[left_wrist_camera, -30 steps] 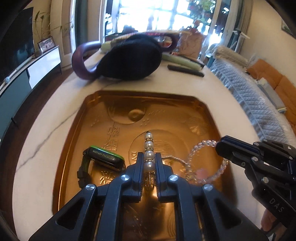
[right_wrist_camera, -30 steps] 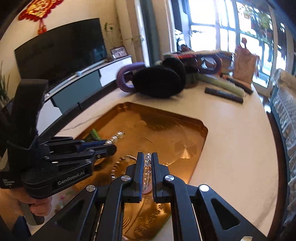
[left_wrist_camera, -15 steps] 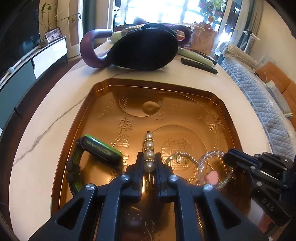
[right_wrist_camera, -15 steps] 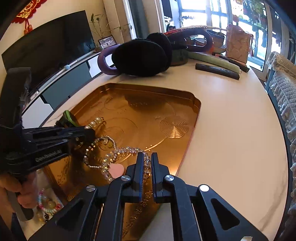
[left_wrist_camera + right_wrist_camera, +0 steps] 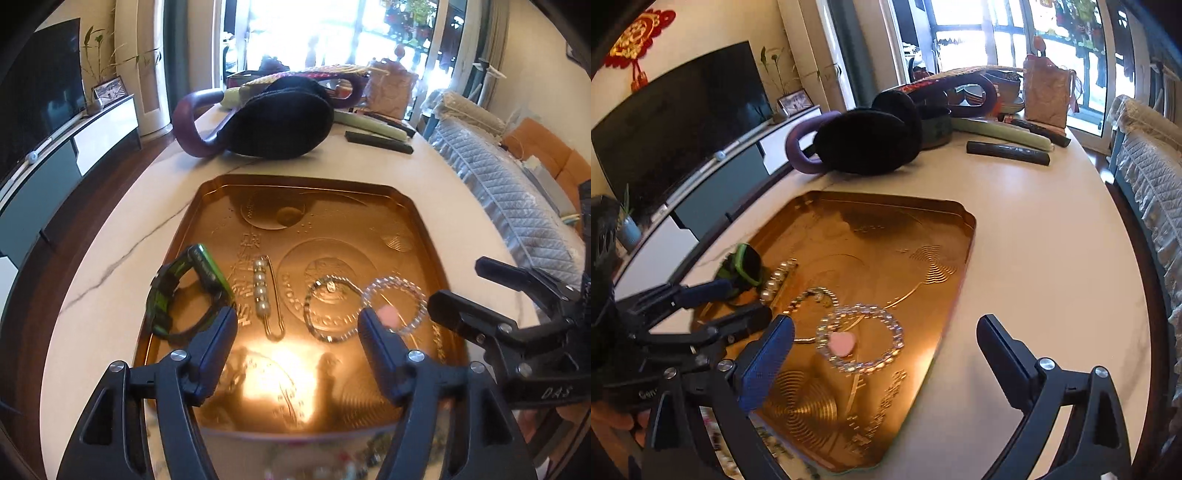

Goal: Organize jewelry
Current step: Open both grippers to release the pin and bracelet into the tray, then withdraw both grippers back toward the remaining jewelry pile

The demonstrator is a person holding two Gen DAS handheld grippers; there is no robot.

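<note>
Sunlit windows stand behind our pale round table (image 5: 110, 280), where a gold embossed tray (image 5: 295, 192) lies near black earmuffs (image 5: 280, 125) and a dark remote (image 5: 378, 142). We hold both grippers tilted downward over the tray's near edge. Our left gripper (image 5: 295, 336) has just been opening; its jaws stand apart with nothing pressed between them, and the pearl brooch pin (image 5: 264, 291) lies flat on the tray just beyond the gap. A green watch (image 5: 184, 291) rests beside the left finger, partly on the tray's left rim. Our right gripper (image 5: 886, 343) has also just been opening and now gapes wide; the clear crystal bead bracelet (image 5: 860, 341) with its pink heart charm (image 5: 842, 343) lies loose on the tray between and ahead of its fingers, touching neither. A thinner beaded bracelet (image 5: 328, 310) sits between brooch and crystal bracelet.
</note>
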